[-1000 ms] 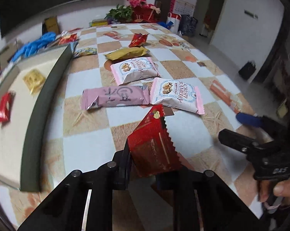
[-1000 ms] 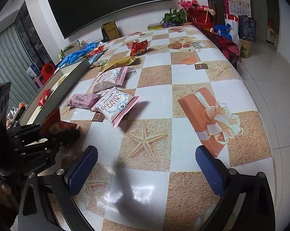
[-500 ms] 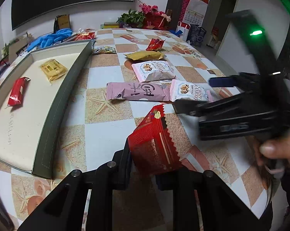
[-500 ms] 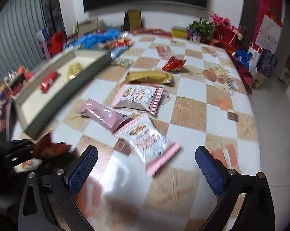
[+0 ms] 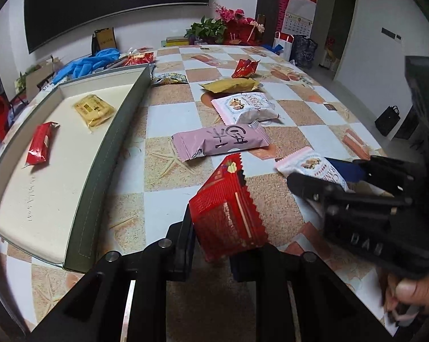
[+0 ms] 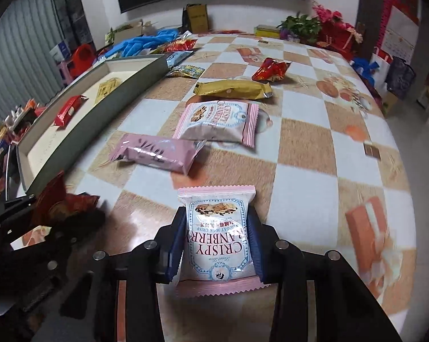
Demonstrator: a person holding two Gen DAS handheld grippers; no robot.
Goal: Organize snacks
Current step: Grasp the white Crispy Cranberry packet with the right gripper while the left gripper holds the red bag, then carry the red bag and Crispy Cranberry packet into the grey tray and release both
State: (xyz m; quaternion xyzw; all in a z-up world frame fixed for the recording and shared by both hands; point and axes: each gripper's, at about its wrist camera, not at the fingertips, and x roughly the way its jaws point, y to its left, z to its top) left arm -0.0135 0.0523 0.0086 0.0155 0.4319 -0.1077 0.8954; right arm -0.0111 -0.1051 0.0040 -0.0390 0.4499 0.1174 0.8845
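Step in hand: pick-up of a second snack while the first is held.

Left gripper [image 5: 211, 245]: jaws clamped on the lower part of a red foil snack packet with zigzag-cut edge [image 5: 228, 208], which stands tilted above the counter [image 5: 169, 105], near its front edge and just beside the tray's near corner.

Right gripper [image 6: 216, 245]: jaws have just been closing; the blue pads now press both sides of a pink-bordered white "Crispy Cranberry" biscuit packet [image 6: 217, 236]. Packet lies lengthwise between the jaws, printed face up. Cannot tell whether it is lifted or resting on the counter.

Long shallow grey tray with cream floor [image 5: 106, 148] sits along the counter's left edge. Inside: one small red wrapper [image 5: 40, 142] and one yellow clear-wrapped biscuit pack [image 5: 94, 109], well apart.

Loose on the counter toward its middle: long pink wrapped bar [image 6: 157, 154], second cranberry packet [image 6: 220, 121], gold foil packet [image 6: 233, 89].

Judgement: early in the task; most snacks are outside the tray.

Next move calls for: raising each packet clear of the tray's wall, carrying it over bare floor, then opening the jaws. Left is nearer the tray and should go first so the two do not cross.
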